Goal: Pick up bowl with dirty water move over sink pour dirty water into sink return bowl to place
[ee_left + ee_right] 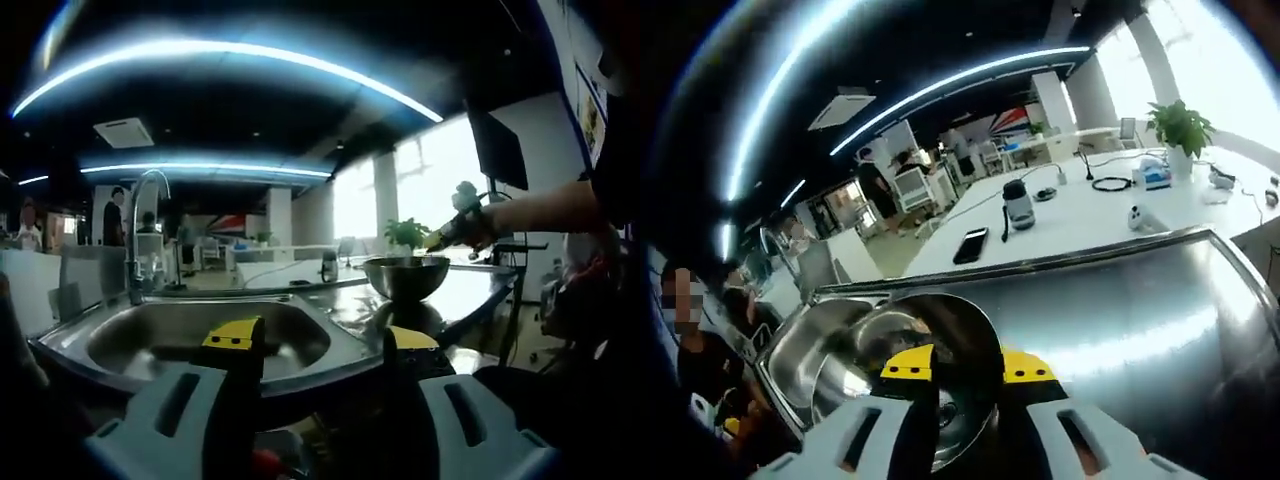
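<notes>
Right gripper (965, 375) clamped on bowl (940, 350) rim, lifted above counter (1120, 310) beside sink (810, 350). Left gripper (320, 350) parted, holding nothing, near sink edge.

This is an open-plan office with a kitchen-style demo station set inside it. A shiny stainless-steel counter (1140, 310) carries a built-in steel sink basin (200, 335) with a tall curved chrome tap (140, 220). Beyond it stretch long white desks (1070, 215) strewn with a black phone (971, 244), cables and small devices. Curved strip lights (230, 55) run across the dark ceiling, large bright windows (430, 170) line one wall, and a green potted plant (1181, 125) stands nearby. People (117, 215) stand among the desks.
</notes>
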